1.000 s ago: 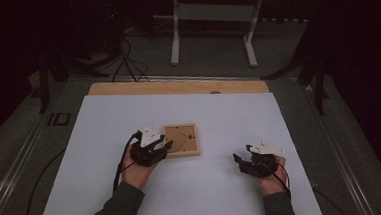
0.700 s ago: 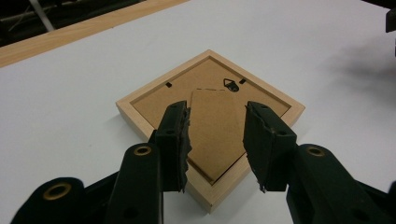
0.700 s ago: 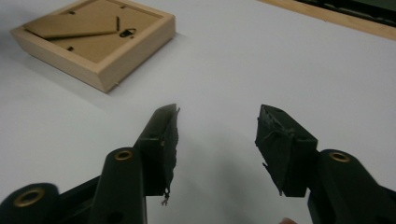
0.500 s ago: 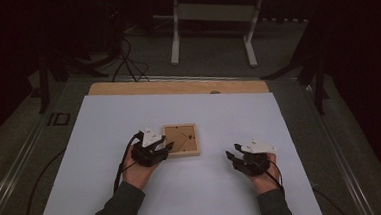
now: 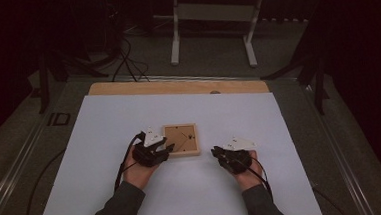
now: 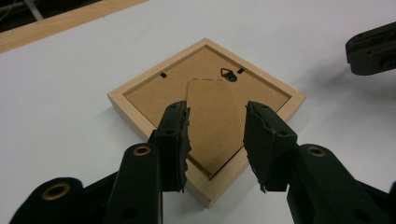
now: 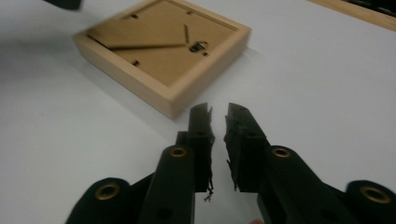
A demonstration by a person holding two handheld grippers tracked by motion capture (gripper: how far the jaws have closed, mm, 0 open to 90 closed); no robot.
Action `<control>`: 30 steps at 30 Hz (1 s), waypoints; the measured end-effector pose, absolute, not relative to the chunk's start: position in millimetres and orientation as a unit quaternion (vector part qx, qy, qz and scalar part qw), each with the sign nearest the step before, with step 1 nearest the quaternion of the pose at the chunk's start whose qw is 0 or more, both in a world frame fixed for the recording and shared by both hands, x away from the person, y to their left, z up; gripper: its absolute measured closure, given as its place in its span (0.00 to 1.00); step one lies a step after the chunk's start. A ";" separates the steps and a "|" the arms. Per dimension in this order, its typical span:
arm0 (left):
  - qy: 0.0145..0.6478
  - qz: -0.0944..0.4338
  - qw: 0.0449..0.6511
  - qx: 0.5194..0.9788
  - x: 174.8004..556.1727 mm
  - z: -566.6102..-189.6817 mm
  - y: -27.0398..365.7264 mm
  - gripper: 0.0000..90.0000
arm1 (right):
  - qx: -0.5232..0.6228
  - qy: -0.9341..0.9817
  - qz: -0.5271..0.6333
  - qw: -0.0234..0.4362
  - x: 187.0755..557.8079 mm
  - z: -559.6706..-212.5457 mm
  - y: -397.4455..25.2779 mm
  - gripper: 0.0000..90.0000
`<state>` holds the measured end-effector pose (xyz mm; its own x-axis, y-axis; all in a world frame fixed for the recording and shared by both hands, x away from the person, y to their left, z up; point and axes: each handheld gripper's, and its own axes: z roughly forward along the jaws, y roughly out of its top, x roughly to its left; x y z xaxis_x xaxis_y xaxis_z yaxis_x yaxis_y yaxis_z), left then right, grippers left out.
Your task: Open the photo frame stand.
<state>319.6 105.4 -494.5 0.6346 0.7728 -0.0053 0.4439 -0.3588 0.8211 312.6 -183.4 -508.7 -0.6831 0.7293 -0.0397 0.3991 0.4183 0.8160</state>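
Observation:
A small wooden picture frame [image 5: 180,139] lies face down on the white sheet, showing its brown backing board, stand flap and hanger [image 6: 228,73]. My left gripper [image 5: 166,150] is at the frame's left edge. It is open, and its jaws [image 6: 217,121] hover over the frame's near corner [image 6: 210,186] with nothing between them. My right gripper [image 5: 217,151] is on the sheet to the right of the frame and a short way from it. Its jaws [image 7: 218,114] are shut to a thin slit and hold nothing. They point at the frame [image 7: 163,51].
The white sheet [image 5: 129,116] covers most of the table, with a wooden strip [image 5: 177,87] along the far edge. On the floor beyond stand a metal stand's legs [image 5: 210,16] and cables [image 5: 125,61]. My right gripper's tip [image 6: 371,49] shows in the left gripper view.
My right gripper has moved left across the sheet toward the frame. My left gripper has stayed at the frame's left edge, and the frame has not moved.

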 end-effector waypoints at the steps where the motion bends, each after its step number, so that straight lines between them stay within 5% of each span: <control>1: 0.382 0.194 0.420 0.800 319.6 -495.3 104.8 0.66 | 0.342 0.820 0.415 0.198 313.1 -508.8 -180.5 0.91; 10: 0.382 0.192 0.416 0.803 320.6 -498.8 103.5 0.66 | 0.338 0.823 0.414 0.194 318.9 -514.0 -160.5 0.99; 30: 0.390 0.189 0.403 0.806 327.1 -506.9 104.2 0.66 | 0.344 0.823 0.411 0.189 333.3 -521.4 -142.8 1.00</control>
